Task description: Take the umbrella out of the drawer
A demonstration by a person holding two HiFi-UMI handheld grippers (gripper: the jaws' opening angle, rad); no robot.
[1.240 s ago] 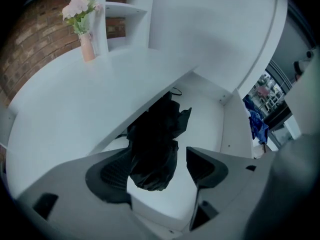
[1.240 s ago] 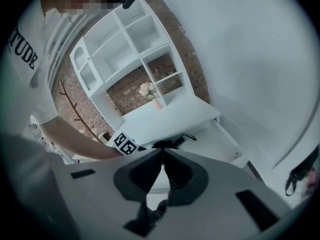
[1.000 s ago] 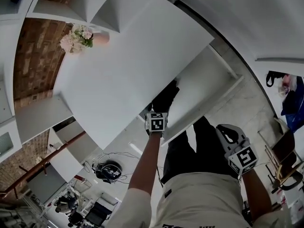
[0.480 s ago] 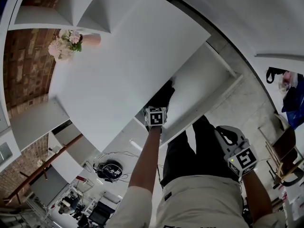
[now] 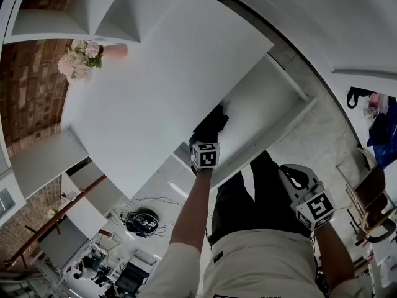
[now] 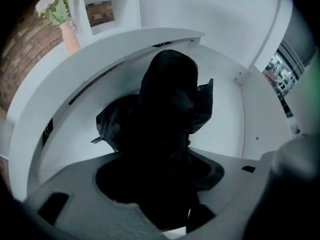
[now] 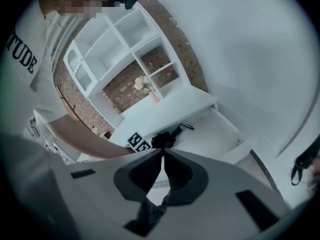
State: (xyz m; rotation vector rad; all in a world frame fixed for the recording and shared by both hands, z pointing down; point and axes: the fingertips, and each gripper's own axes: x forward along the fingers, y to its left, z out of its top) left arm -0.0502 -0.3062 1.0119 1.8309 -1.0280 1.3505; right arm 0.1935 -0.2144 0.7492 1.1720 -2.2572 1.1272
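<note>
A black folded umbrella (image 5: 211,123) lies in the open white drawer (image 5: 273,95), against its near left side. My left gripper (image 5: 208,139) points steeply down onto it. In the left gripper view the umbrella's (image 6: 167,104) dark fabric fills the gap of the left gripper (image 6: 164,186); the jaws have just been closing and now rest against the fabric on both sides. My right gripper (image 5: 293,174) hangs by the person's leg, away from the drawer. The right gripper (image 7: 163,152) is shut with nothing in it, and past its tips lies the umbrella (image 7: 164,139).
A vase of pink flowers (image 5: 84,56) stands on the white cabinet top (image 5: 155,85) above the drawer. The drawer's right wall (image 6: 260,119) is bare. A blue bag (image 5: 381,132) and a chair (image 5: 372,197) sit to the right; cables (image 5: 142,221) lie on the floor.
My left gripper has sunk a little further onto the umbrella in the drawer. The right gripper has stayed where it was.
</note>
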